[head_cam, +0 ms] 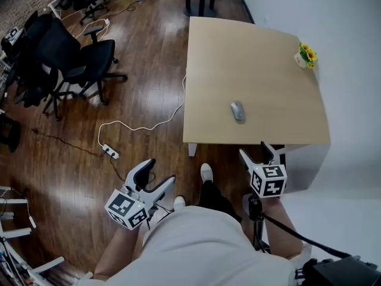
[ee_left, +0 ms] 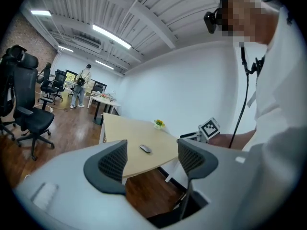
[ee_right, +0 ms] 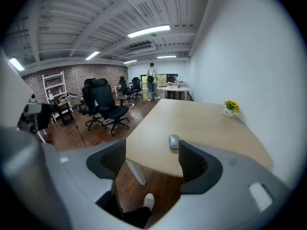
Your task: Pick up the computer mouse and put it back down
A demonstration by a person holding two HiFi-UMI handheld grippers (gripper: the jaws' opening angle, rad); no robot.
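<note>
A grey computer mouse lies on the light wooden table, near its front edge; it also shows as the mouse in the right gripper view and the small mouse in the left gripper view. My right gripper hangs open just short of the table's front edge, to the right of the mouse. My left gripper is open too, low over the floor and left of the table. Nothing is between either pair of jaws.
A small pot of yellow flowers stands at the table's far right edge by the white wall. Black office chairs crowd the left. A white cable and power strip lie on the wooden floor. A person stands far off.
</note>
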